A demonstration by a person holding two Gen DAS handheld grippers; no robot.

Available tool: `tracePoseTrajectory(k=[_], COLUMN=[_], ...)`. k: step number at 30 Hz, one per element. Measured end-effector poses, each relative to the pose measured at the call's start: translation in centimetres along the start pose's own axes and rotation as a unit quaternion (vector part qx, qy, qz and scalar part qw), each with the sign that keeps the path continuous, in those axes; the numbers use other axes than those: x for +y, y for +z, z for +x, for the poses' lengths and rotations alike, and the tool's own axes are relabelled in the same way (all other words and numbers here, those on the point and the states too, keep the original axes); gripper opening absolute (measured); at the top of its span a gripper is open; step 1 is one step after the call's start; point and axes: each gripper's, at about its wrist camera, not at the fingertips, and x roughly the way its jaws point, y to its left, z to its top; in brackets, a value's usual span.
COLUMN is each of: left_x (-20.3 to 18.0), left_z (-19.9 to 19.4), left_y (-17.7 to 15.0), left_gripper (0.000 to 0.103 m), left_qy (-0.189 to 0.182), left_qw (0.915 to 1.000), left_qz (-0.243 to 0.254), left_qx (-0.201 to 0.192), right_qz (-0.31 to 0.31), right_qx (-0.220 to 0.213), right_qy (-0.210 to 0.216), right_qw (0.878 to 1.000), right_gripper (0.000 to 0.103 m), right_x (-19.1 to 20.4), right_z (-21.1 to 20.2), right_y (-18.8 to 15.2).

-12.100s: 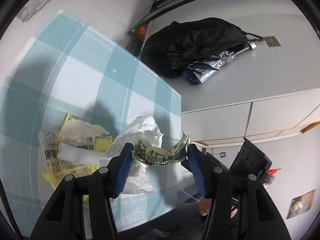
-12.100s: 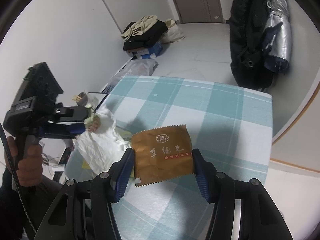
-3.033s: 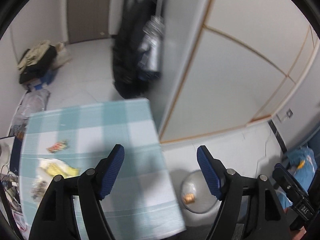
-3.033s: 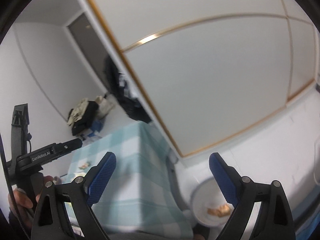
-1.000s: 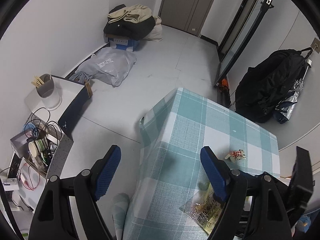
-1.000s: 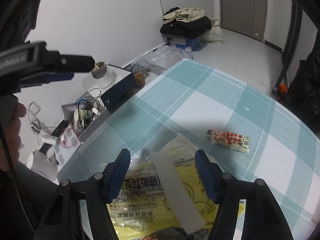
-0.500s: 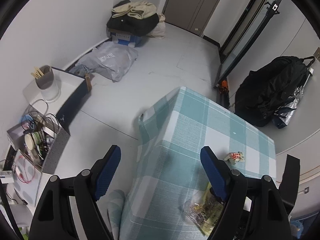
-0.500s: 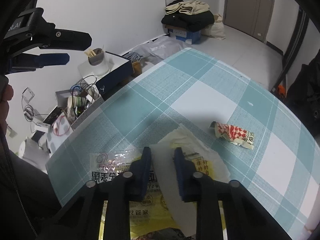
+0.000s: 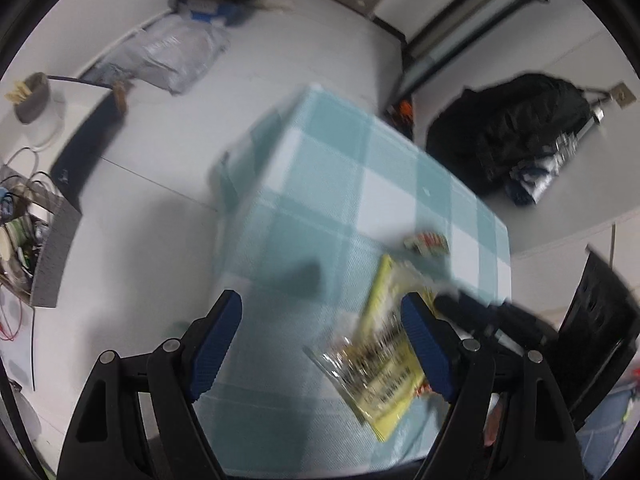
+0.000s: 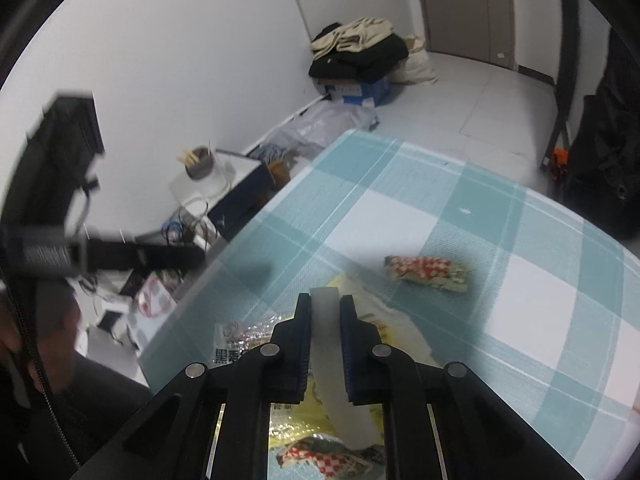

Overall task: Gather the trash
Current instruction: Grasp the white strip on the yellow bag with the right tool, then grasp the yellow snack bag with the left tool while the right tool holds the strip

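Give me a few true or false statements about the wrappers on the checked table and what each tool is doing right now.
1. The right tool pinches a white strip. True; its jaws are closing on it.
2. The left tool holds the yellow wrapper. False; it is open and holds nothing.
3. A red-and-white checked wrapper lies on the checked tablecloth. True.
4. The tablecloth is plain red. False; it is teal and white checked.

White walls [image 10: 200, 40], pale tiled floor [image 10: 472, 92], grey door [image 10: 464, 4], teal-checked table [image 10: 460, 216], clothes pile [image 10: 360, 52] in corner.
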Motion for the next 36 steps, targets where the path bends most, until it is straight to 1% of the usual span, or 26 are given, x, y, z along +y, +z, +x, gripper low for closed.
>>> tracePoseTrajectory(k=[4, 7, 11, 14, 16, 19, 20, 23, 25, 27, 28, 32, 34, 35, 36], left_x=[-1.6, -2.6, -3.5, -3.4, -3.6, -4.2, -4.5, -5.0, -5.3, -5.7, -5.8, -6.1, -6.2, -6.2, -6.4], left_z=[1.4, 2.6, 3.8, 4.4, 4.3, 4.5, 4.7, 4.9, 5.0, 5.1, 5.2, 5.2, 5.1, 5.0, 5.0], left_y=[-0.8, -1.3, -2.0, -2.5, -2.7, -3.1, -3.3, -3.9, -4.2, -4.5, -4.6, -4.8, -4.9, -5.0, -5.0], left_gripper=[0.079, 0.079, 0.079, 0.079, 0.079, 0.079, 0.079, 0.079, 0.076, 0.067, 0.065, 0.046, 0.041, 0.036, 0.034], left_qy=[-0.002, 0.003, 0.034, 0.04, 0.049, 0.075, 0.087, 0.105, 0.107, 0.122, 0.128, 0.135, 0.137, 0.142, 0.146], left_qw=[0.9991, 0.9974, 0.9939, 0.993, 0.9922, 0.9887, 0.9866, 0.9817, 0.9794, 0.9751, 0.9731, 0.9691, 0.968, 0.9666, 0.9653], left_qz=[0.032, 0.055, 0.086, 0.088, 0.096, 0.117, 0.128, 0.152, 0.164, 0.18, 0.187, 0.203, 0.207, 0.211, 0.215], left_qx=[0.026, 0.047, 0.06, 0.068, 0.063, 0.056, 0.053, 0.048, 0.047, 0.044, 0.042, 0.039, 0.035, 0.03, 0.027], right_qz=[0.021, 0.036, 0.05, 0.06, 0.064, 0.066, 0.067, 0.072, 0.072, 0.072, 0.074, 0.077, 0.079, 0.08, 0.08], right_qx=[-0.023, -0.038, -0.052, -0.057, -0.059, -0.065, -0.066, -0.068, -0.071, -0.072, -0.072, -0.07, -0.07, -0.071, -0.07], right_qy=[0.001, -0.001, -0.002, -0.002, 0.0, -0.002, -0.001, -0.003, -0.003, -0.006, -0.005, -0.009, -0.01, -0.011, -0.012], right_qw=[0.999, 0.999, 0.997, 0.997, 0.996, 0.996, 0.996, 0.995, 0.995, 0.995, 0.995, 0.995, 0.994, 0.994, 0.994], right_gripper=[0.012, 0.012, 0.012, 0.012, 0.012, 0.012, 0.012, 0.012, 0.012, 0.012, 0.012, 0.012, 0.012, 0.012, 0.012], right_x=[-1.2, -2.1, -2.9, -3.6, -3.9, -4.2, -4.3, -4.6, -4.7, -4.8, -4.9, -5.2, -5.4, -5.5, -5.6], right_z=[-1.7, -2.7, -3.9, -4.6, -5.0, -5.5, -5.6, -6.0, -6.2, -6.5, -6.5, -6.7, -6.7, -6.8, -6.8], right_y=[0.1, 0.1, 0.0, -0.1, -0.2, -0.3, -0.4, -0.4, -0.5, -0.6, -0.6, -0.8, -0.9, -0.9, -0.9])
